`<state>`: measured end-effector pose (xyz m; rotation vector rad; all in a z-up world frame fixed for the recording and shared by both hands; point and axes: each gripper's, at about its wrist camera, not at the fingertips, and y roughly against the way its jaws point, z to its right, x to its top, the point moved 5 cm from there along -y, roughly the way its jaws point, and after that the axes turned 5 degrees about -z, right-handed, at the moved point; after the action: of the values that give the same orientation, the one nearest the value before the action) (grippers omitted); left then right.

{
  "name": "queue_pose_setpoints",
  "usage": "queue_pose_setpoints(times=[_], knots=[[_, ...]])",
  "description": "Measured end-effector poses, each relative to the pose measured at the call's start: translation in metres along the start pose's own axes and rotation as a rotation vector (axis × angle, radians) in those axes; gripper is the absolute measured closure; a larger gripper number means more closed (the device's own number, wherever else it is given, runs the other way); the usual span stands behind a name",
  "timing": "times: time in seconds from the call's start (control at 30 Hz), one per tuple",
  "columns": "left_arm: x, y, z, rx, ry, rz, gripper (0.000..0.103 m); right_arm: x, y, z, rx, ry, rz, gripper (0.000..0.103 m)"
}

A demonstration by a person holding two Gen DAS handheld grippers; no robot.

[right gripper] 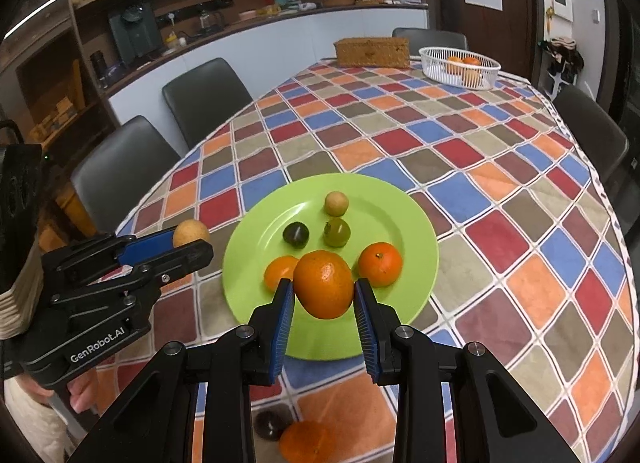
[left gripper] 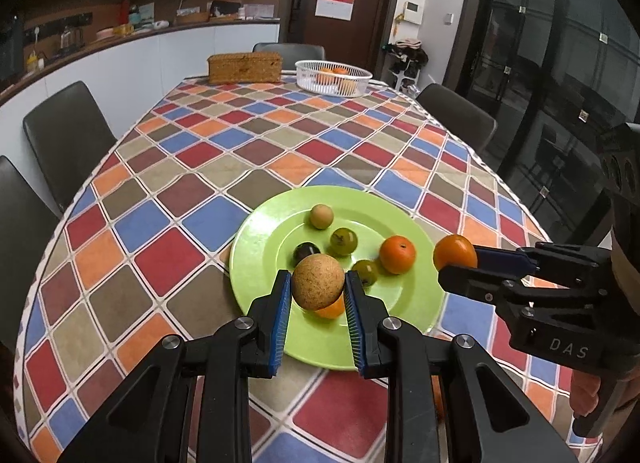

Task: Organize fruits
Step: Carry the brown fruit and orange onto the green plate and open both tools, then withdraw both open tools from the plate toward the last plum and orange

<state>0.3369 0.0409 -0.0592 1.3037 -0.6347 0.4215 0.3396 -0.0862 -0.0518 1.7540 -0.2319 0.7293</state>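
Dark chairs around checkered table

Two grippers, each holding one fruit – the left gripper a tan speckled fruit, the right gripper an orange.

On the one green plate: two oranges, two green fruits, one dark fruit, one small tan fruit.

Near the front edge, on the cloth – one orange and one dark fruit.

Far end: one white basket, one wicker box.

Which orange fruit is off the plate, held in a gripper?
The orange clamped in the right gripper. The other two oranges lie on the green plate.
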Motion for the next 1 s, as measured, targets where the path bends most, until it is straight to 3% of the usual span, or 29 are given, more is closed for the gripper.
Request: queue_pose_setpoints(times=[0.63, 0.87, 1.0], knots=[[-0.001, -0.07, -0.025, -0.031, 0.035, -0.122, 0.076, 0.002, -0.057, 0.012, -0.042, -0.02, -0.112, 0.071], [0.002, -0.07, -0.026, -0.017, 0.024, -0.124, 0.075, 0.004, -0.063, 0.015, -0.044, -0.036, -0.116, 0.07], [0.005, -0.06, -0.024, -0.007, 0.02, -0.107, 0.071, 0.006, -0.056, 0.015, -0.049, -0.037, -0.098, 0.064]])
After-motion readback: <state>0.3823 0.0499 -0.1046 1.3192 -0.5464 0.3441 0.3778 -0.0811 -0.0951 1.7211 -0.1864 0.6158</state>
